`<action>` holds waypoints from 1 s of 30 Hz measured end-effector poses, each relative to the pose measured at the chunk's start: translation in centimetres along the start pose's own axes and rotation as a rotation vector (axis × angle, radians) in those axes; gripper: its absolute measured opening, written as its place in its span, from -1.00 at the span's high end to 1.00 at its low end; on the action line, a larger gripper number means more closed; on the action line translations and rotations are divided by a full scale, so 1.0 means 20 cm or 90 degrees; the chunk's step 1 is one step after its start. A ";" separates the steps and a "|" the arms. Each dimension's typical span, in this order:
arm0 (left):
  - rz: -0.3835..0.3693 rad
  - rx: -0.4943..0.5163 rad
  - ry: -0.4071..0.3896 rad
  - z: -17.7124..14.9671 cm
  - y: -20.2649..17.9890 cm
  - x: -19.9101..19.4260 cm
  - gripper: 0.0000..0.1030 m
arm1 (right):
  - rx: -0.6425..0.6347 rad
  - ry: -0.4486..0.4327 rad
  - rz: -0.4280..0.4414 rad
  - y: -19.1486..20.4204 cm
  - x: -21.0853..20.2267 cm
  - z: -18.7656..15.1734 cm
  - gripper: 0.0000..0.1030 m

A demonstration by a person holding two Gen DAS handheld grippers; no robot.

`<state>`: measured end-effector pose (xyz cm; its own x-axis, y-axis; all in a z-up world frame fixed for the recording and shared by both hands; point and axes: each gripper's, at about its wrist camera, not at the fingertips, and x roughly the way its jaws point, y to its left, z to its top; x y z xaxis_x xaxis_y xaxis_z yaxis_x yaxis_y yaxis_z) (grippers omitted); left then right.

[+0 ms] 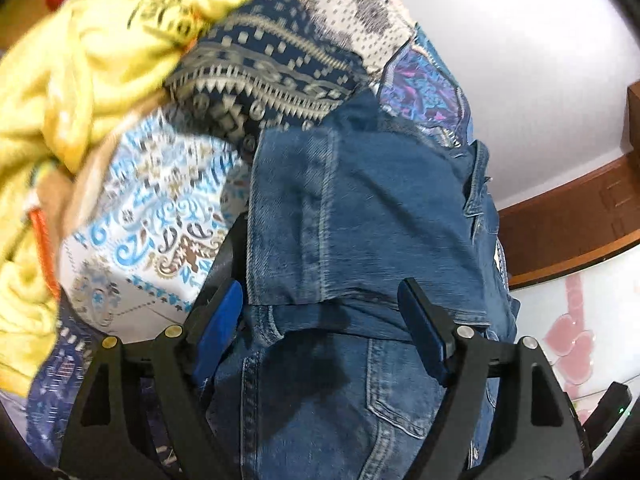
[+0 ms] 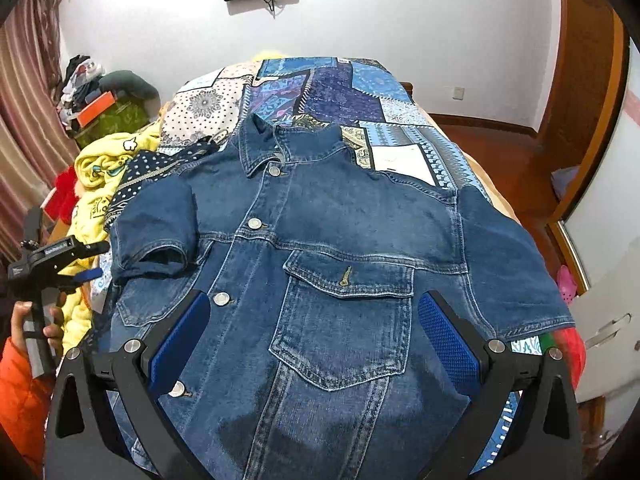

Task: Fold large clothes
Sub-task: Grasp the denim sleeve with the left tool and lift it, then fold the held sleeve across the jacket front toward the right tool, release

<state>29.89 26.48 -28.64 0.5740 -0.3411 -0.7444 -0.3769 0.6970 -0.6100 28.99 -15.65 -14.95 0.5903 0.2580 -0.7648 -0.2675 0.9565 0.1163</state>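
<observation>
A blue denim short-sleeved jacket [image 2: 332,248] lies front up on the patchwork bedspread [image 2: 328,88], collar at the far end. Its left sleeve [image 2: 154,228] is folded inward over the body; its right sleeve [image 2: 516,272] lies spread out. My right gripper [image 2: 314,332] is open, hovering over the chest pocket [image 2: 344,320] near the hem end. My left gripper [image 1: 320,312] is open, its fingers either side of the folded left sleeve [image 1: 360,208]. It also shows in the right wrist view [image 2: 86,262], beside the jacket's left edge.
A yellow garment [image 2: 100,168] is heaped left of the jacket and also shows in the left wrist view [image 1: 68,92]. Clutter and an orange box [image 2: 96,108] stand at the far left. A wooden wardrobe [image 2: 588,120] and white cabinet [image 2: 608,320] are on the right.
</observation>
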 end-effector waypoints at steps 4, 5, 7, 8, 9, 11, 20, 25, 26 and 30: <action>-0.019 -0.048 0.025 0.01 0.07 0.10 -0.53 | 0.003 0.004 0.003 0.00 0.01 0.00 -1.00; -0.024 -0.057 0.028 0.01 0.08 0.12 -0.53 | 0.002 0.005 0.003 0.00 0.02 0.01 -1.00; -0.046 -0.071 0.029 0.02 0.11 0.15 -0.44 | 0.000 0.006 0.001 0.00 0.02 0.01 -1.00; -0.053 -0.082 0.027 0.02 0.12 0.16 -0.38 | -0.003 0.007 0.000 0.00 0.02 0.01 -1.00; -0.055 -0.089 0.025 0.03 0.13 0.16 -0.20 | -0.005 0.007 -0.002 0.01 0.02 0.01 -1.00; -0.041 -0.089 0.017 0.05 0.13 0.15 0.06 | -0.005 0.009 -0.005 0.00 0.03 0.00 -1.00; 0.014 0.066 -0.085 0.08 -0.16 -0.13 0.65 | 0.020 0.019 0.003 -0.07 0.05 0.00 -1.00; -0.033 0.143 -0.143 0.15 -0.47 -0.36 0.67 | 0.046 0.010 0.012 -0.13 0.02 0.00 -1.00; -0.059 0.160 -0.150 0.15 -0.56 -0.40 0.67 | 0.047 0.005 0.009 -0.14 0.01 0.00 -1.00; -0.114 0.233 -0.156 0.13 -0.87 -0.46 0.88 | 0.057 -0.012 0.007 -0.20 -0.04 0.01 -1.00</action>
<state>33.14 19.14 -10.51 0.7779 -0.3481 -0.5232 -0.0001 0.8325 -0.5541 29.71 -19.70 -14.74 0.6018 0.2699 -0.7517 -0.2055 0.9618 0.1808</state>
